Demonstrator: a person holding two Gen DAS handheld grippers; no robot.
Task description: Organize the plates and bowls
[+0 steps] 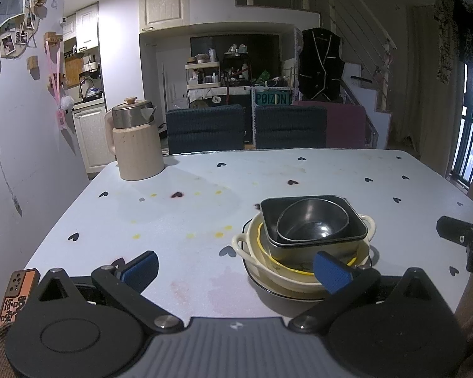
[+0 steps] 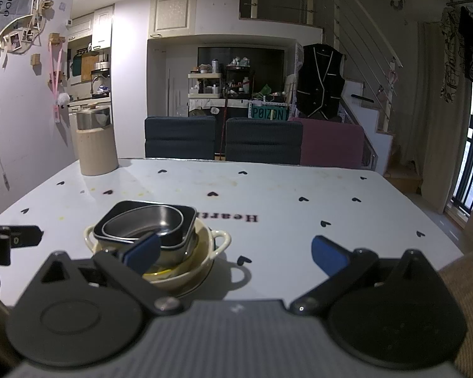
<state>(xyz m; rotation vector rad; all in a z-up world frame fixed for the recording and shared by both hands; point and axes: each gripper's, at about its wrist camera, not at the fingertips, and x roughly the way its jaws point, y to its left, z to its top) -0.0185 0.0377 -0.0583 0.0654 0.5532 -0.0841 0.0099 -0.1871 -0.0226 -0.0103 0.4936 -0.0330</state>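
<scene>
A stack of dishes stands on the pale heart-print table [image 1: 189,208]. From the top: a dark rounded bowl [image 1: 312,220] inside a black square bowl [image 1: 356,220], in a cream two-handled dish [image 1: 246,245] with a yellow rim line, on a dark plate [image 1: 268,289]. My left gripper [image 1: 236,267] is open and empty, its right finger in front of the stack's near side. In the right wrist view the stack [image 2: 148,223] sits left of centre. My right gripper [image 2: 235,253] is open and empty, its left finger in front of the stack.
A beige kettle [image 1: 135,141] stands at the table's far left corner. A phone [image 1: 15,296] in an orange case lies at the near left edge. Three chairs [image 1: 205,126] stand behind the far edge. The right gripper's body [image 1: 466,239] shows at the right.
</scene>
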